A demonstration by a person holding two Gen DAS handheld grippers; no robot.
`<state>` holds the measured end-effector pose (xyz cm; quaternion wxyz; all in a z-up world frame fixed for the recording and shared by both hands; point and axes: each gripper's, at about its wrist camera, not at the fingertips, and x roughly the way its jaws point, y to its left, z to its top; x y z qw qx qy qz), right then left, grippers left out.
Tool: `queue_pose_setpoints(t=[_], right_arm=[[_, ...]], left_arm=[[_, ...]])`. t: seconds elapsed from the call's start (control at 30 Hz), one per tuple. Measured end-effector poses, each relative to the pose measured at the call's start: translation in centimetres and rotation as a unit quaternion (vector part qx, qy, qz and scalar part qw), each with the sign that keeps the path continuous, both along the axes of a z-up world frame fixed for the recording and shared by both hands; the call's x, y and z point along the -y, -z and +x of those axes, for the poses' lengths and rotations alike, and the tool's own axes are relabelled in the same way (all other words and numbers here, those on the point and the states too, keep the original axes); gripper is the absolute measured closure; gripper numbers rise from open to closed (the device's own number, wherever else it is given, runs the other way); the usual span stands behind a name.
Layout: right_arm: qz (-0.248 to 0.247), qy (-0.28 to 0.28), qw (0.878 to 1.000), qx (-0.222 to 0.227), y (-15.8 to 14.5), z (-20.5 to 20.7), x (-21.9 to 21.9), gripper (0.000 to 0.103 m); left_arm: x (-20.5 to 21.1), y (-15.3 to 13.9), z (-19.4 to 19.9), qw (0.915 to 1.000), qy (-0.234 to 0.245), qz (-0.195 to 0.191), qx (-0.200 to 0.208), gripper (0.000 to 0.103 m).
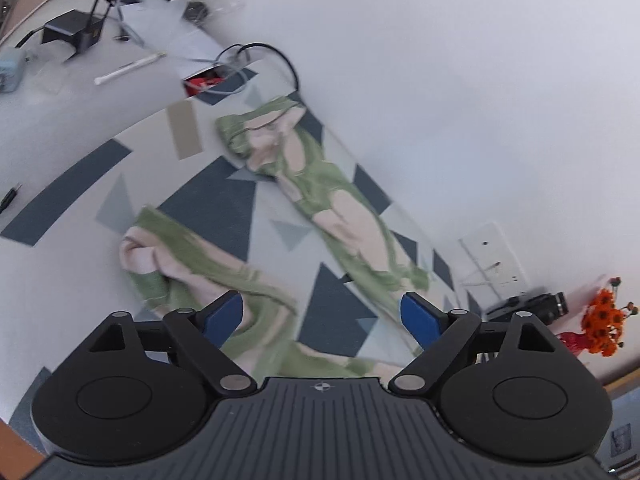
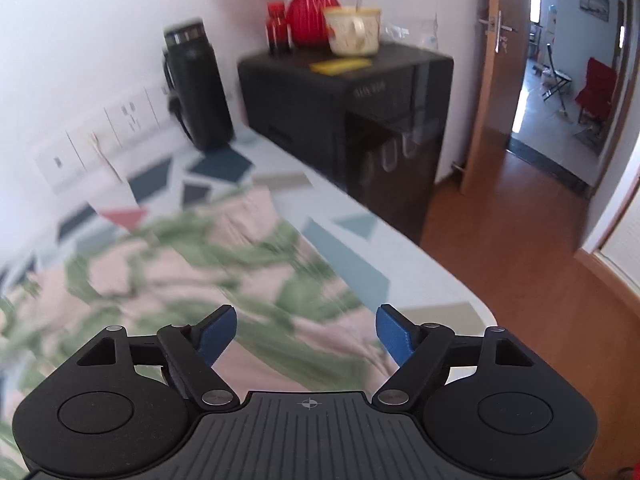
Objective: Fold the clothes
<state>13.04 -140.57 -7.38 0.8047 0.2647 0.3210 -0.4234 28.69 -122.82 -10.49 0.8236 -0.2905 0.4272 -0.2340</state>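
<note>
A green and pink garment [image 1: 320, 196] lies crumpled in a long band on the patterned tablecloth [image 1: 224, 208]. It runs from the far wall down toward my left gripper [image 1: 322, 312]. The left gripper is open and empty, just above the cloth's near part. In the right wrist view the same garment [image 2: 192, 272] is blurred and spreads under my right gripper [image 2: 306, 322]. The right gripper is open and empty, near the table's right edge.
Cables, a black box [image 1: 74, 30] and a white paper [image 1: 188, 40] lie at the table's far left. A black flask [image 2: 198, 92], a black cabinet [image 2: 344, 120] with a red vase [image 2: 310, 12] and a cup [image 2: 354, 32] stand at the right. An open door [image 2: 560, 80] lies beyond.
</note>
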Motion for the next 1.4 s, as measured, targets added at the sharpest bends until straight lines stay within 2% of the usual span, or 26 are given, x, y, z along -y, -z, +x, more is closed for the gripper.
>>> queue_pose_setpoints(t=[0.1,0.17,0.33,0.47,0.53,0.57,0.7,0.77,0.87,0.97,1.0,1.07,1.13,1.17,1.2,1.3,1.33,1.37,1.4], right_arm=[[-0.039,-0.005,0.999,0.022,-4.1,0.8,-0.6,0.016],[-0.069,0.0,0.997,0.022,-6.2,1.0,-1.1,0.002],[-0.144,0.013,0.989,0.021,-11.5,1.3,-2.3,0.001],[-0.171,0.021,0.985,0.033,-14.5,2.0,-2.9,0.001],[-0.179,0.005,0.983,0.034,-14.8,2.9,-3.4,0.001],[-0.182,-0.003,0.983,0.035,-14.9,3.4,-3.6,0.001],[-0.182,-0.014,0.983,0.032,-14.2,5.7,-3.0,0.001],[-0.177,-0.015,0.983,0.043,-13.8,7.1,-1.7,0.001],[-0.166,-0.031,0.984,0.058,-12.7,9.7,1.4,0.001],[-0.145,-0.049,0.988,0.034,-9.5,13.2,5.5,0.002],[-0.123,-0.051,0.991,0.02,-7.6,14.6,7.3,0.006],[-0.076,-0.048,0.996,-0.014,-3.6,16.7,10.6,0.022],[-0.031,-0.039,0.997,-0.055,0.7,18.7,13.8,0.033],[-0.023,-0.035,0.996,-0.083,2.7,19.6,14.7,0.039],[-0.024,-0.045,0.993,-0.11,4.5,20.5,15.1,0.041],[-0.039,-0.109,0.976,-0.186,8.9,23.0,15.1,0.04],[-0.045,-0.136,0.967,-0.209,10.1,23.8,14.9,0.036],[-0.05,-0.149,0.96,-0.23,11.1,24.3,14.7,0.035],[-0.066,-0.145,0.962,-0.222,11.3,24.1,14.5,0.029]], left_arm=[[1.6,-2.5,0.5,0.9971,0.028,0.045,0.056,0.006],[2.2,-3.6,0.9,0.9929,0.033,0.079,0.082,0.004],[2.2,-6.3,4.3,0.9834,0.043,0.126,0.123,0.004],[3.5,-8.6,6.5,0.961,0.057,0.183,0.199,0.0],[4.5,-8.3,7.7,0.9521,0.063,0.212,0.211,0.0],[4.9,-7.9,8.3,0.9514,0.063,0.221,0.206,0.0],[6.0,-4.9,10.0,0.9566,0.08,0.232,0.158,0.0],[6.7,-3.7,10.4,0.9563,0.084,0.24,0.144,0.0],[8.2,-2.5,11.2,0.9567,0.081,0.249,0.127,0.0],[10.0,-1.1,12.0,0.9568,0.069,0.258,0.115,0.0],[10.8,-0.5,12.4,0.956,0.067,0.264,0.108,0.0],[12.9,1.0,13.4,0.9521,0.072,0.282,0.093,0.0],[15.3,2.7,14.2,0.9443,0.09,0.306,0.081,0.0],[16.6,3.6,14.3,0.9393,0.104,0.318,0.077,0.0],[18.0,4.5,14.5,0.9338,0.119,0.33,0.073,0.001],[21.3,6.8,14.7,0.9169,0.148,0.361,0.083,0.001],[22.2,7.4,14.8,0.9148,0.151,0.365,0.086,0.001],[22.9,8.0,15.1,0.9167,0.147,0.362,0.083,0.001],[23.4,8.6,15.3,0.9196,0.141,0.359,0.076,0.001]])
